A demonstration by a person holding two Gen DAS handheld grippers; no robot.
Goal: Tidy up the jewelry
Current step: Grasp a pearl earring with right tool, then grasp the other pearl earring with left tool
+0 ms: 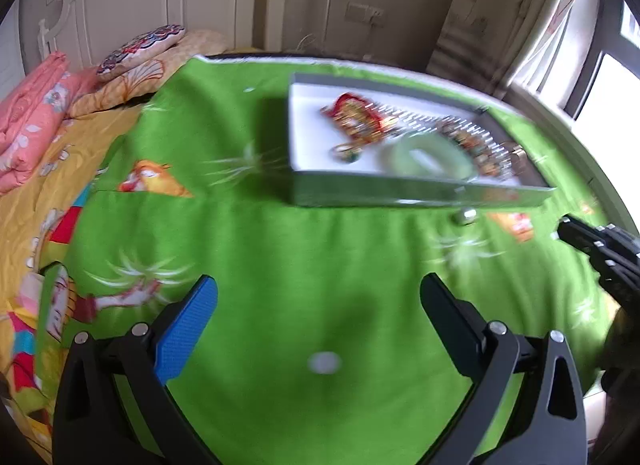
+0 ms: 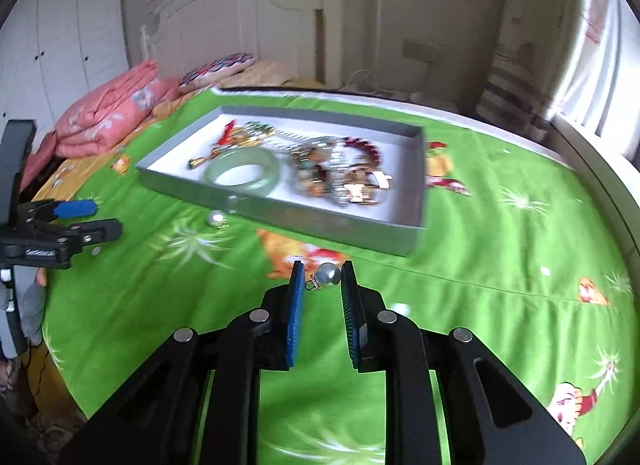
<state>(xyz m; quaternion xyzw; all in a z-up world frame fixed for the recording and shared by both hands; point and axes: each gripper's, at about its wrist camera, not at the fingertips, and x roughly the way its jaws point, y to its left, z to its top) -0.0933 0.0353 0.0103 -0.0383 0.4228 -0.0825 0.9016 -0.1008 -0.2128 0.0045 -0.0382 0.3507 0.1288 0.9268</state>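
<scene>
right gripper (image 2: 321, 279): jaws drawn close together with a small silver bead (image 2: 328, 275) between the tips; the bead carries a tiny metal loop on its left side. the right pad looks to touch the bead, while a sliver of gap shows on the left, so a firm pinch cannot be confirmed from this view. the bead sits above the green printed cloth (image 2: 500, 265), near the front wall of the grey tray (image 2: 280, 211).

left gripper (image 1: 320, 305): jaws wide apart, nothing between them, over bare green cloth. a small pale round spot (image 1: 325, 362) shows on the cloth between its arms; blurred, identity unclear.

tray contents, white floor: a pale green bangle (image 2: 242, 171) against the front wall, a heap of gold and beaded bracelets (image 2: 340, 177) to its right, a dark red bead string (image 2: 366, 149) behind those, red and gold pieces (image 2: 236, 137) toward the far left corner. a second silver bead (image 2: 215, 219) lies on the cloth just outside the tray's front wall, well left of the right gripper.

beyond the cloth: folded pink bedding (image 2: 112, 113), a patterned pillow (image 2: 218, 69), a white headboard (image 2: 240, 13), and a curtain (image 2: 592, 45) at the bright right side.
</scene>
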